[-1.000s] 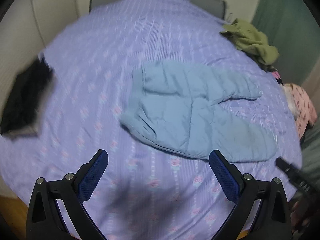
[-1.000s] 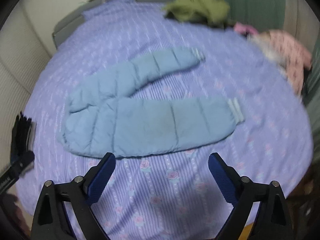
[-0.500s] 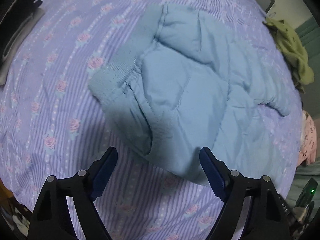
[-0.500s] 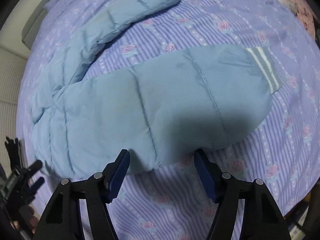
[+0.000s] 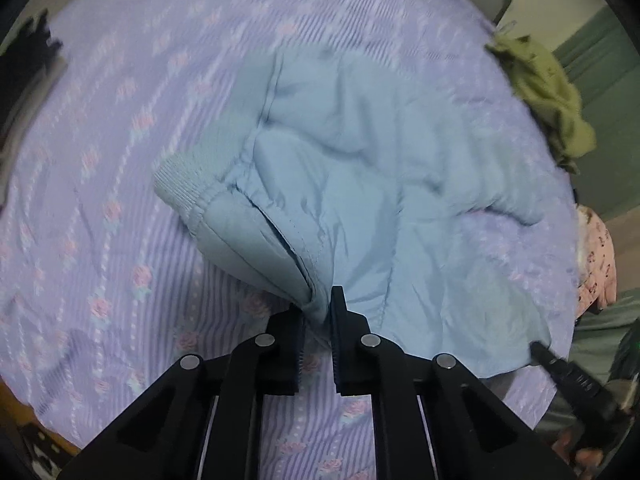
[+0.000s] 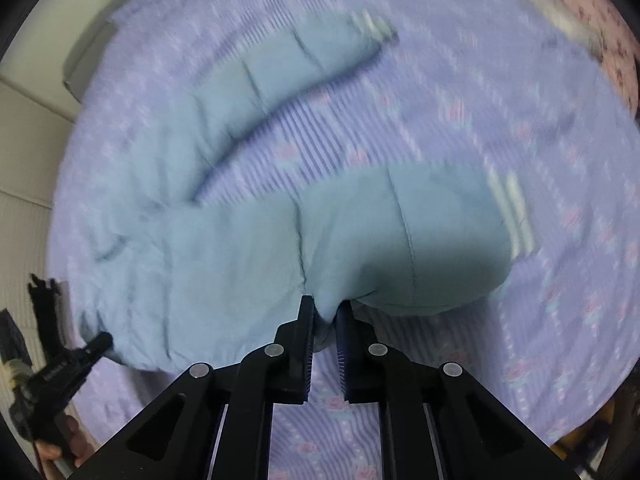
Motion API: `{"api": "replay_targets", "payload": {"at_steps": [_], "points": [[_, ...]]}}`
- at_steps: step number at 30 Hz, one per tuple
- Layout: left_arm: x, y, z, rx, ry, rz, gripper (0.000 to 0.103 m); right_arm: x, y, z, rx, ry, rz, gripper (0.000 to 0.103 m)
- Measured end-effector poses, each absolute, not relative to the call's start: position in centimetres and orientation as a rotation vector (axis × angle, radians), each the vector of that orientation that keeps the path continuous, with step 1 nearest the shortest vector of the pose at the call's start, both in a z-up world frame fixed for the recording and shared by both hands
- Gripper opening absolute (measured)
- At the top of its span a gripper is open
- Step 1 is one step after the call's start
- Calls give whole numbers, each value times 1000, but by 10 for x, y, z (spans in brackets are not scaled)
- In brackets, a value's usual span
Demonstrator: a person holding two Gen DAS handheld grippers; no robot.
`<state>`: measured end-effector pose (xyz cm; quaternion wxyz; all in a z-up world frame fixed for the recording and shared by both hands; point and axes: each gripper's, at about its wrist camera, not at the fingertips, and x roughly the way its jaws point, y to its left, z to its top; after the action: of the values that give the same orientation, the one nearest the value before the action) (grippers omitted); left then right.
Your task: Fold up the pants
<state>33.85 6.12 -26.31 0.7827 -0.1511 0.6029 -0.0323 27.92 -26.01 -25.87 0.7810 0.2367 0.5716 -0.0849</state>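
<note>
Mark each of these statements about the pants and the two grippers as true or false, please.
1. The left gripper is shut on the pants near the waistband. True.
2. The right gripper is open above the bed. False: it is shut on the near edge of the closer pant leg.
3. The two pant legs lie one on top of the other. False: they lie apart, with bedsheet showing between them.
4. A green garment lies at the far right side of the bed in the left wrist view. True.
5. The pants are black. False: they are light blue.
</note>
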Motion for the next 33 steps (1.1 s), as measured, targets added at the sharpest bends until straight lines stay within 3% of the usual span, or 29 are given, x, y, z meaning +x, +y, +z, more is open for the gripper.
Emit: {"api": "replay_targets", "payload": {"at_steps": [4,10,19,24,26,28,29,33], "points": [[355,63,-220,-331,1217,-75,12,298,-266,-197,435,1082,-176,10],[422,48,-198,-316,1154,-77,12,377,-280,-168,403,965,-156,10],[548,26,-242,-201,1192,3,12,512,-295,-214,332,985,-205,5],[573,11,-273,-68,1228,10,12,527,-301,-229,276,1008,-238,5],[581,1,-281,20,1257,4,12,520,-301,-227,227,988,-245,11],[581,-6,-274,65,1243,-4,13,510,-299,-221,175,967,-252,48],[576,-8,-266,81,1213,-10,13,500,-299,-216,143,945,-257,54],[550,-27,-236,193,1077,-35,16,471,-304,-202,27,880,-243,58]]}}
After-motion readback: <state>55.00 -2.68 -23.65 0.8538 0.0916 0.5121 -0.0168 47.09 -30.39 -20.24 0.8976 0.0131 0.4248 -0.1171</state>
